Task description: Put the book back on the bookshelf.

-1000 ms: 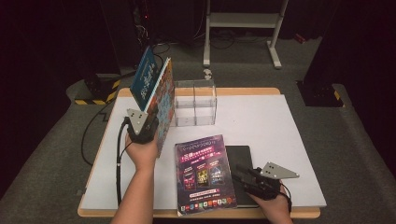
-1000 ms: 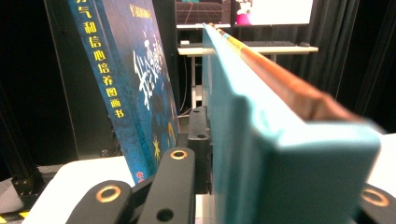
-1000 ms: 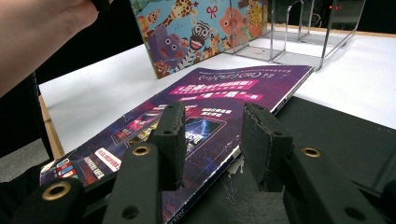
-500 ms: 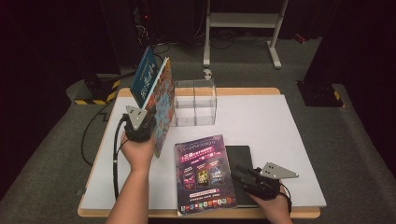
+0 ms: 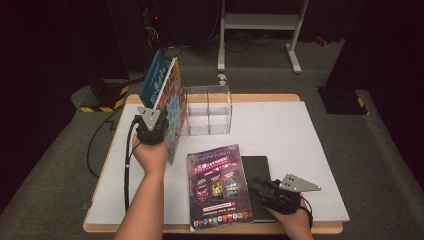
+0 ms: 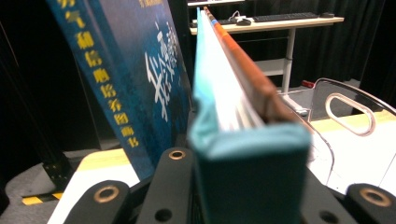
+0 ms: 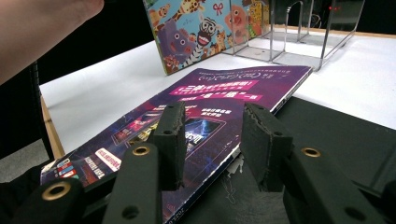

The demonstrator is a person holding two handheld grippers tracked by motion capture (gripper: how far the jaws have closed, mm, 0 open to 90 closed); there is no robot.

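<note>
1. Two books are held upright in the left gripper at the left of the clear acrylic rack, which stands at the far middle of the white table.
2. The jaws of this gripper are closed narrowly on the lower edges of both books, as seen in the left gripper view, where a teal spine is pressed between them.
3. The blue book with yellow and white lettering is seen on the side turned away from the rack; the picture book with cartoon animals on its cover is on the side facing the rack.
4. Both books are tilted, with their tops leaning away from the rack, and the picture book's far edge is just beside the rack's left wall; whether they touch cannot be told.
5. A purple magazine lies flat on the table, on the near side of the rack, with its long edge pointing toward the person.
6. A black folder lies flat under the magazine's right edge, also nearer the person than the rack.
7. The right gripper is rested low at the near end of the folder, well apart from the rack.
8. Its jaws stand partly open, and the magazine's right edge is seen between them in the right gripper view; the pads are not pressed on it.
</note>
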